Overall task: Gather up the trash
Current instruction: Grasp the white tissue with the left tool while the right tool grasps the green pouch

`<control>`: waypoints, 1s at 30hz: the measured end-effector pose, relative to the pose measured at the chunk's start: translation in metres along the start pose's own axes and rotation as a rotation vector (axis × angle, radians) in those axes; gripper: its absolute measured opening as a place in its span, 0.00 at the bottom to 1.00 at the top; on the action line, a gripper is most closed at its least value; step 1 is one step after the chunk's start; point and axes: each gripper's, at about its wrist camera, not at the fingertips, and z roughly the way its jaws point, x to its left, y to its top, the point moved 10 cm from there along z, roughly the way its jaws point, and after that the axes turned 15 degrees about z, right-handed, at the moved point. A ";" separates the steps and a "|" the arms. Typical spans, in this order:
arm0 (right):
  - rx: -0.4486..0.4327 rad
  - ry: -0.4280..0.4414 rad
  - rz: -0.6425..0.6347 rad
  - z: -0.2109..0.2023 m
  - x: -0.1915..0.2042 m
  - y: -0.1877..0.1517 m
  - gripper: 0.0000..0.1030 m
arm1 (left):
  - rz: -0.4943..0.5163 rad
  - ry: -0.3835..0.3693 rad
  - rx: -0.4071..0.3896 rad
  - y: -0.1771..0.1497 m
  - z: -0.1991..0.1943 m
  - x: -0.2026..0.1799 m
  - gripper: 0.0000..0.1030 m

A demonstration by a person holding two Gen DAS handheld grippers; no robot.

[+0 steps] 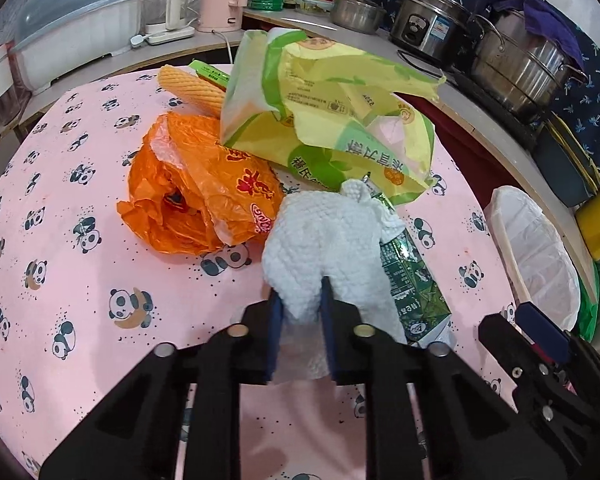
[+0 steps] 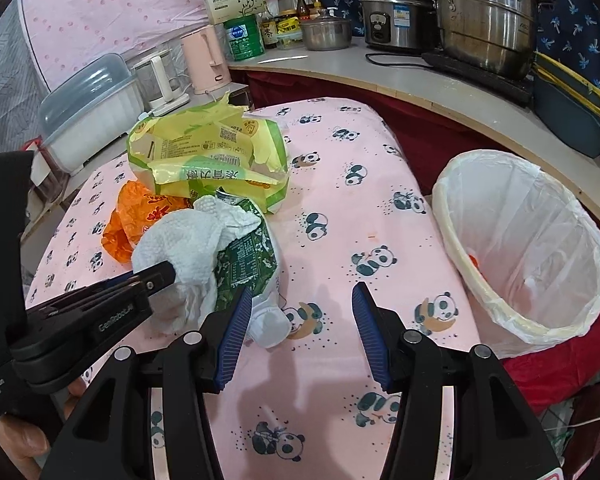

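Observation:
A crumpled white paper towel (image 1: pixel 324 232) (image 2: pixel 184 240) lies on the pink panda tablecloth (image 1: pixel 80 280), and my left gripper (image 1: pixel 300 292) (image 2: pixel 156 276) is shut on its near edge. Under and beside the towel lies a flattened green drink carton (image 1: pixel 412 280) (image 2: pixel 248 260). Behind them are an orange plastic bag (image 1: pixel 196 192) (image 2: pixel 140 208) and a torn yellow-green bag (image 1: pixel 320 112) (image 2: pixel 208 148). My right gripper (image 2: pixel 303 288) (image 1: pixel 540 320) hovers open just right of the carton's white end, with nothing between its pads.
A white-lined trash bin (image 2: pixel 532 240) (image 1: pixel 536 256) stands off the table's right edge. A yellow foam net (image 1: pixel 188 84) lies at the far side. The counter behind holds steel pots (image 2: pixel 484 20), a rice cooker (image 2: pixel 392 16), a pink kettle (image 2: pixel 204 60) and a covered dish rack (image 2: pixel 88 108).

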 end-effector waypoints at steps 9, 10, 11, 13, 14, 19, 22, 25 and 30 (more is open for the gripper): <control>0.048 0.026 -0.004 0.026 0.021 -0.002 0.50 | -0.020 0.095 -0.022 -0.004 -0.017 0.037 0.10; 0.056 0.026 -0.004 0.030 0.022 -0.003 0.50 | -0.018 0.106 -0.017 -0.005 -0.017 0.040 0.10; 0.063 0.025 -0.003 0.034 0.023 -0.003 0.50 | -0.019 0.110 -0.016 -0.006 -0.017 0.043 0.10; 0.080 0.023 -0.005 0.043 0.025 -0.005 0.50 | -0.025 0.106 -0.012 -0.008 -0.016 0.046 0.10; 0.085 0.018 -0.008 0.047 0.026 -0.006 0.50 | -0.025 0.105 -0.012 -0.009 -0.015 0.047 0.10; 0.113 0.014 -0.013 0.065 0.030 -0.009 0.50 | -0.022 0.106 -0.002 -0.012 -0.012 0.050 0.10; 0.117 0.024 -0.006 0.070 0.032 -0.007 0.50 | -0.020 0.105 0.003 -0.013 -0.008 0.049 0.10; 0.130 0.038 0.000 0.074 0.035 -0.007 0.50 | -0.021 0.102 0.007 -0.013 -0.005 0.049 0.10; 0.138 0.052 -0.009 0.075 0.045 -0.014 0.48 | -0.010 0.097 0.012 -0.015 -0.002 0.043 0.10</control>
